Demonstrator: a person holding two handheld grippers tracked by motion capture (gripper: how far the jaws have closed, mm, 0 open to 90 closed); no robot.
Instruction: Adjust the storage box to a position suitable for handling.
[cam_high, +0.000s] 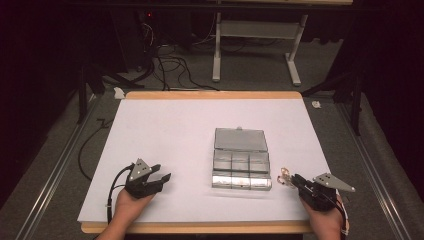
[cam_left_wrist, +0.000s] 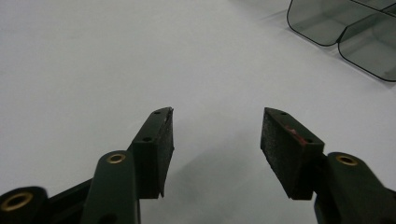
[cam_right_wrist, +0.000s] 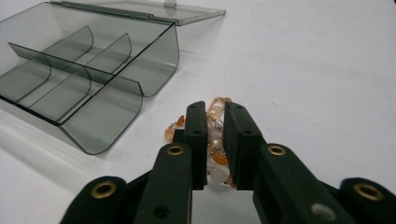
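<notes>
A clear plastic box, lid open, sits ahead and left of the right gripper, whose jaws pinch a beaded bracelet. It looks light, limp and slippery; grip across several beads. The left gripper is spread, empty.

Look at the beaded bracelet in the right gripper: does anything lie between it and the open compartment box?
Nothing visible does. The right gripper is shut on the bracelet beside the box, with bare white table between them; the lid lies open behind.
</notes>
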